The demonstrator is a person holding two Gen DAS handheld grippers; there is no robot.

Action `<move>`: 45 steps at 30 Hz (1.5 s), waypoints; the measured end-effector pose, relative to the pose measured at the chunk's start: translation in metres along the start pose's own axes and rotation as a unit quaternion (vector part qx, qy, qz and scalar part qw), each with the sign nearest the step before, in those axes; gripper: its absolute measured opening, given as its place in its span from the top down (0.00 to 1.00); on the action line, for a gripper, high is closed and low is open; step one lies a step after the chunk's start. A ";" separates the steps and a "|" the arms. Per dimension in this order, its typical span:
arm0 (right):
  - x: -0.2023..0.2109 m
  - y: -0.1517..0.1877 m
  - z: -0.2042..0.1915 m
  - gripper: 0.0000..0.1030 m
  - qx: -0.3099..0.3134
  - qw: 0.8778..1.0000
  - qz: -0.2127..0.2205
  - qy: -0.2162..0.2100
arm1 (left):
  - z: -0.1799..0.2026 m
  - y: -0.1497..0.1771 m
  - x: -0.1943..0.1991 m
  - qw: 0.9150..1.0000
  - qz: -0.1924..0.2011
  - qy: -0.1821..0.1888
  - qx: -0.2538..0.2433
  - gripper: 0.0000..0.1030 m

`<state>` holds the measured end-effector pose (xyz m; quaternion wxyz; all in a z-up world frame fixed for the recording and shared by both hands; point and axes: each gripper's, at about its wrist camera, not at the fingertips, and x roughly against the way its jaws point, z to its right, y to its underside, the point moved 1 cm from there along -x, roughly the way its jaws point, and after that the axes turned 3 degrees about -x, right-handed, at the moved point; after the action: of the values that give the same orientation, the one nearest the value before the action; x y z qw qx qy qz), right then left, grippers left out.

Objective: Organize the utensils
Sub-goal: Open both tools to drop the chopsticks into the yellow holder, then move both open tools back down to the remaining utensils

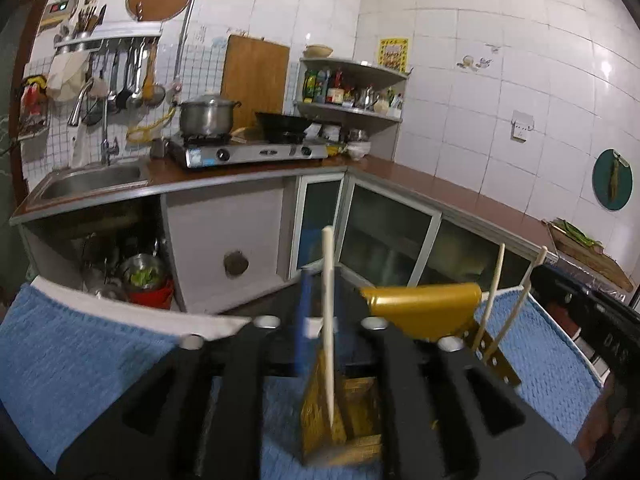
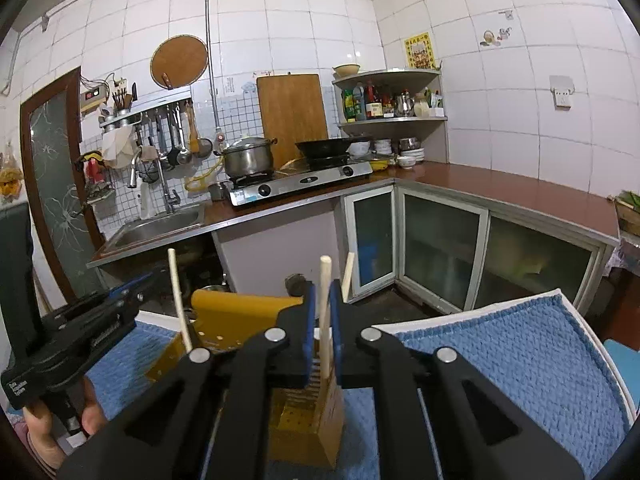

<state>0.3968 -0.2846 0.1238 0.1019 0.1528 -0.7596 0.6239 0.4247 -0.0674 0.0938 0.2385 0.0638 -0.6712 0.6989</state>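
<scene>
A gold perforated utensil holder (image 1: 424, 312) stands on a blue towel (image 1: 72, 360); it also shows in the right wrist view (image 2: 240, 312). Its front compartment (image 1: 348, 416) lies below my left gripper (image 1: 320, 316), whose blue pads close on an upright pale chopstick (image 1: 328, 320). Two more chopsticks (image 1: 494, 296) stand in the holder's far side. My right gripper (image 2: 322, 320) is shut on another upright chopstick (image 2: 325, 312) above the holder's compartment (image 2: 308, 412). The left gripper's body (image 2: 80, 340) shows at left, beside a standing chopstick (image 2: 178, 300).
A kitchen counter (image 2: 500, 188) with sink (image 2: 160, 228), gas stove (image 2: 304, 180), pot and wok runs behind. Glass-door cabinets (image 2: 440, 248) stand below it. The towel (image 2: 500, 364) covers a white-edged table. A cutting board with greens (image 1: 580, 248) lies at right.
</scene>
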 end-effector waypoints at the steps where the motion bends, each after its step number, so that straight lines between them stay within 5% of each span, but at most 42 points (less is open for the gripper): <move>1: 0.004 -0.001 0.001 0.57 -0.003 1.000 0.001 0.001 | -0.002 0.001 0.007 1.000 -0.003 -0.006 0.002 0.49; 2: 0.009 -0.002 0.001 0.47 -0.004 1.000 0.004 0.006 | -0.005 0.002 0.017 1.000 0.005 -0.015 0.004 0.43; 6: 0.029 -0.001 -0.001 0.46 0.011 1.000 0.005 0.023 | -0.014 0.003 0.045 1.000 -0.001 -0.022 0.002 0.32; 11: 0.057 0.018 -0.003 0.35 0.023 0.998 -0.002 0.053 | -0.028 0.016 0.087 0.999 -0.002 -0.035 0.017 0.06; 19: 0.075 0.090 -0.008 0.16 0.017 0.995 -0.067 0.076 | -0.031 0.067 0.112 0.996 -0.072 -0.050 0.016 0.05; 30: 0.065 0.180 -0.019 0.14 0.023 0.982 -0.167 0.081 | -0.022 0.141 0.096 0.986 -0.161 -0.045 0.007 0.05; 41: 0.018 0.177 -0.013 0.15 -0.009 0.977 -0.196 0.088 | -0.021 0.167 0.063 0.976 -0.213 -0.045 0.020 0.11; 45: -0.006 0.178 -0.014 0.31 -0.015 0.972 -0.217 0.083 | -0.017 0.170 0.059 0.974 -0.223 -0.036 0.019 0.27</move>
<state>0.3376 -0.2390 -0.0389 0.2997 0.2607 -0.7062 0.5861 0.3054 -0.0338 -0.0380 0.3623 0.2417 -0.6350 0.6380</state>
